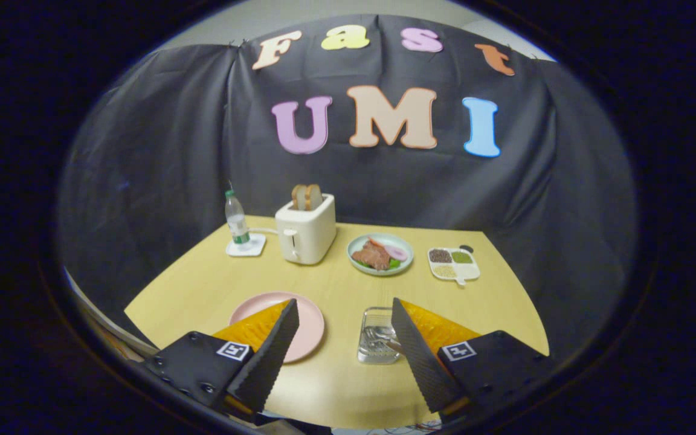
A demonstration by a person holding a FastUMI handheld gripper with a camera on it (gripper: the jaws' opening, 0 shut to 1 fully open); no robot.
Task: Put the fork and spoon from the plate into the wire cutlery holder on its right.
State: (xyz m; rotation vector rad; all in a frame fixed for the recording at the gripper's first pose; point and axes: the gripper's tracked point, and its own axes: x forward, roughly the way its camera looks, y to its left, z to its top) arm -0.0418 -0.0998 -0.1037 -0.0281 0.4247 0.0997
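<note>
Gripper [345, 326] wide open, holding nothing, fingers spread above the near part of the yellow table [336, 284]. Pink plate [309, 317] sits just ahead of the left finger, which hides its left half; the visible part looks bare. Wire cutlery holder [377, 347] stands to the plate's right, touching nothing but the table, its right edge cut off by the right finger. Metal cutlery [378, 334] lies inside the holder; fork tines show, spoon hard to make out. Farther back: white toaster [306, 235] with bread slices [306, 196] sticking up, water bottle [237, 222] on a coaster [254, 248], food plate [380, 254], divided tray [454, 264] with grains. Tray contents too small to identify.
</note>
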